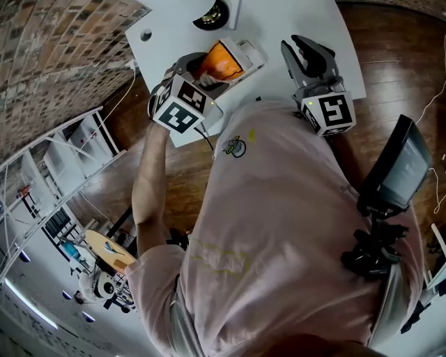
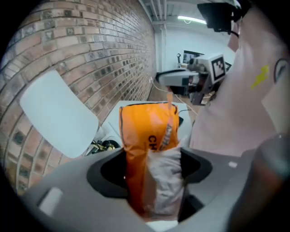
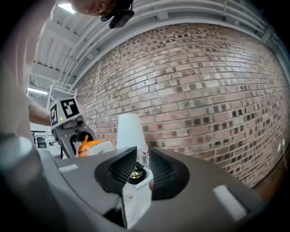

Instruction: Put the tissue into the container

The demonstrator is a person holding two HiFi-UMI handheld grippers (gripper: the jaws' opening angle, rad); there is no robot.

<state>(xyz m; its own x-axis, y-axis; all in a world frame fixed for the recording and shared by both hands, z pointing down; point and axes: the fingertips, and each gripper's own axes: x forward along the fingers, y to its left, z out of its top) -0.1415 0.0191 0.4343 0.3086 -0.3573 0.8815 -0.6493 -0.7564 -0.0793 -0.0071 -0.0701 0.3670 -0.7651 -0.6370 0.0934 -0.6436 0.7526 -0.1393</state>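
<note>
An orange tissue pack [image 1: 221, 61] with a clear plastic end [image 2: 165, 181] sits between the jaws of my left gripper [image 1: 202, 77], which is shut on it. The pack hangs just over a white container [image 1: 249, 57] on the white table [image 1: 279, 21]; whether it touches the container I cannot tell. The right gripper view shows the pack [image 3: 92, 144] and container [image 3: 108, 147] at the left, under the left gripper's marker cube [image 3: 66, 110]. My right gripper [image 1: 311, 52] hovers over the table's right side, its jaws a narrow gap apart with nothing between them [image 3: 138, 170].
A round black object with a brass centre [image 1: 212, 14] lies at the far side of the table. A white rounded panel [image 2: 59, 113] stands by the brick wall [image 3: 204, 90]. A black screen on a stand [image 1: 401, 167] is at my right, and white shelving [image 1: 63, 153] at my left.
</note>
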